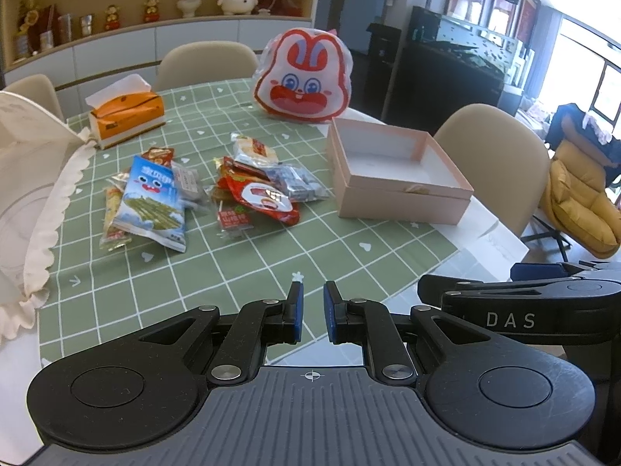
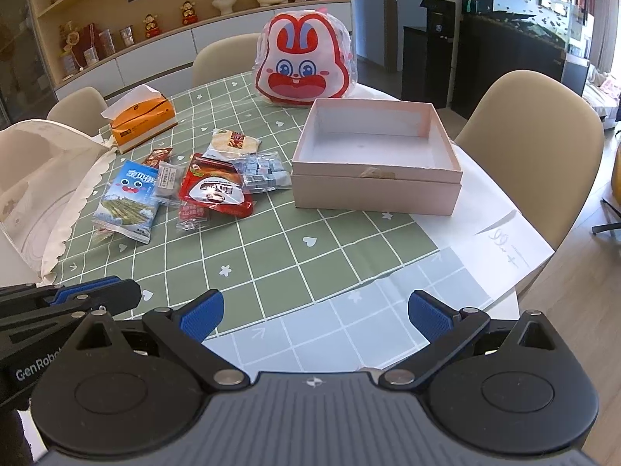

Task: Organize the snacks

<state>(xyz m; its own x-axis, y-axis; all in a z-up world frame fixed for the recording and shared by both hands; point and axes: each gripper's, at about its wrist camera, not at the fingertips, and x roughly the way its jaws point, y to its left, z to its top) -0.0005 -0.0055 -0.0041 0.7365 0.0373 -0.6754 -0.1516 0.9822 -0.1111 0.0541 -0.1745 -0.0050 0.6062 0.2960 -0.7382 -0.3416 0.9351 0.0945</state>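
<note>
From the left wrist, the left tool (image 1: pixel 312 312) hovers low over the green checked tablecloth (image 1: pixel 271 256), its blue pads drawn close together on nothing. Ahead lies the snack pile (image 1: pixel 202 190); the blue snack packet (image 1: pixel 149 204) runs lengthwise away from the camera. The open pink box (image 1: pixel 399 173) sits right of the pile, a rabbit-face bag (image 1: pixel 304 75) behind, an orange tissue pack (image 1: pixel 126 114) far left.

From the right wrist, the right tool (image 2: pixel 314 316) is spread wide and empty over the bench (image 2: pixel 500 256). Beige chairs (image 2: pixel 531 147) ring it.
</note>
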